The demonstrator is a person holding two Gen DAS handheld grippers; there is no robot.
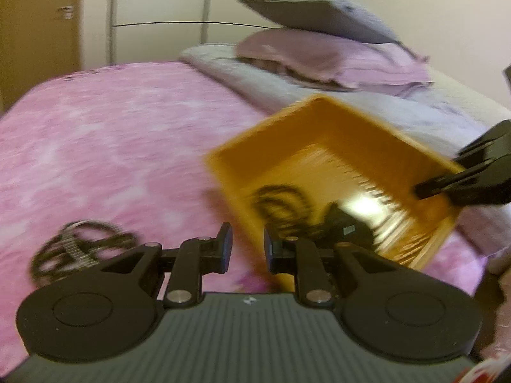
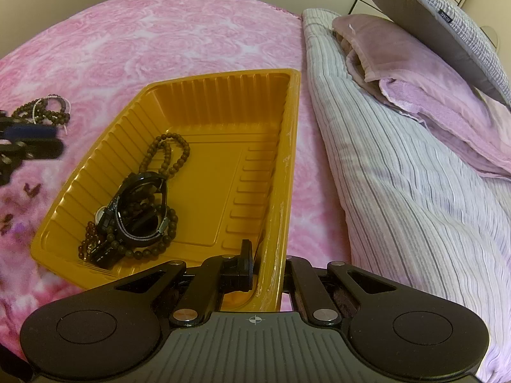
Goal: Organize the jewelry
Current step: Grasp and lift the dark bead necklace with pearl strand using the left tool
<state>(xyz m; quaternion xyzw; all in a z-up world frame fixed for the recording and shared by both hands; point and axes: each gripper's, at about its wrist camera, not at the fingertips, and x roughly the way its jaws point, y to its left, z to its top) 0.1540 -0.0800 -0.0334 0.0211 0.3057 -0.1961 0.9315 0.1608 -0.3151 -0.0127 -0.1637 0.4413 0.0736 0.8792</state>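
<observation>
Orange plastic tray [image 2: 223, 146] lies on the pink blanket [image 2: 159, 38], its near right wall pinched between the closed jaws of the right gripper [image 2: 268, 268] at lower centre. Beads and a watch [image 2: 140, 210] sit in the tray's lower left part. More bracelets [image 1: 80, 249] lie on the blanket, left of the left gripper [image 1: 246, 249], whose jaws stand slightly apart with nothing between them.

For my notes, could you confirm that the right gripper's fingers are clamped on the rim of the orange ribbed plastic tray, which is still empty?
Not quite: the right gripper does clamp the orange ribbed plastic tray, but it is not empty. The right wrist view shows brown bead strands and a black watch inside.
</observation>
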